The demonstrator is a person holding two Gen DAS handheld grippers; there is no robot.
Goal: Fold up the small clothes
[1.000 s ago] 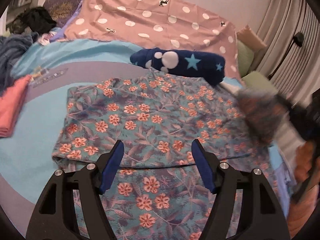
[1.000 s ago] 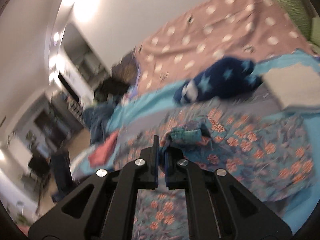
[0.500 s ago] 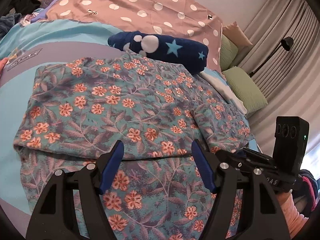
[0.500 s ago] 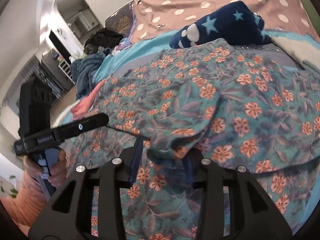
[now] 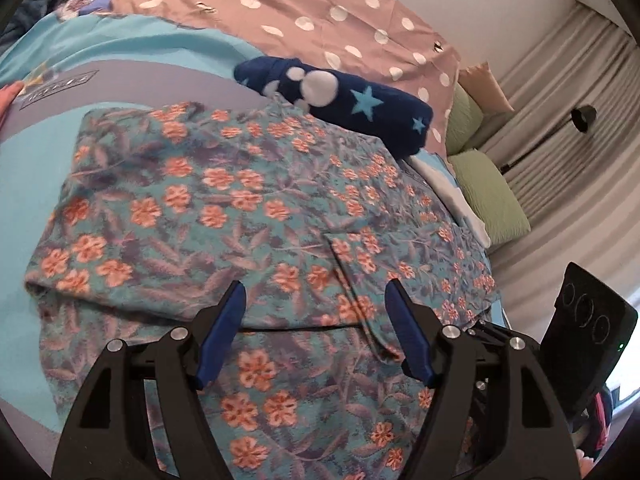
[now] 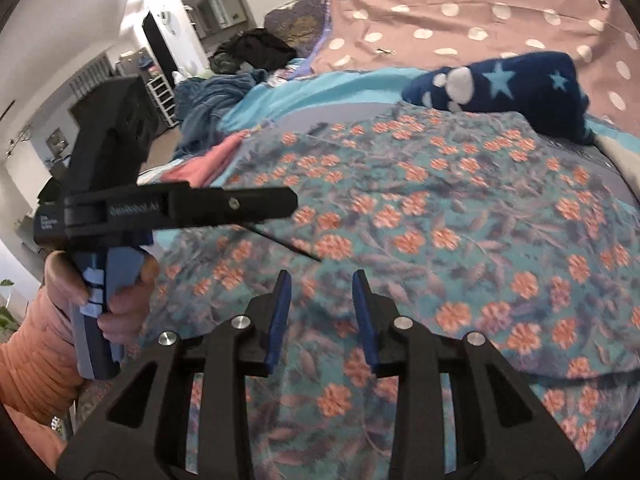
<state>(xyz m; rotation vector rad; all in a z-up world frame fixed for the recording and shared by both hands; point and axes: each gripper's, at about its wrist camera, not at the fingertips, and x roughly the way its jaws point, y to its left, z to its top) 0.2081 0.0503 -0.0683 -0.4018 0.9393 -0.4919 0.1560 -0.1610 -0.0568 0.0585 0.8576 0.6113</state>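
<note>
Left gripper (image 5: 314, 332) is seen in its own view held wide open with nothing between the pads, poised over the floral garment (image 5: 248, 216) spread on the bed just in front of the star-patterned roll (image 5: 340, 96). Over to the right view: right gripper (image 6: 320, 312) is partly open and empty (its jaws have just been closing a little), and if the cloth is pinched from here, both layers could be caught or the folded flap dragged askew.

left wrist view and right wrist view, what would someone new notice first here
The floral garment dominates, spread over the blue bedcover in the middle of both views. Behind it lies a navy star-print roll against a pink polka-dot sheet. Both the left gripper and right gripper hover open above the garment's near edge, with nothing between their jaws; the right's jaws have just been closing slightly.
</note>
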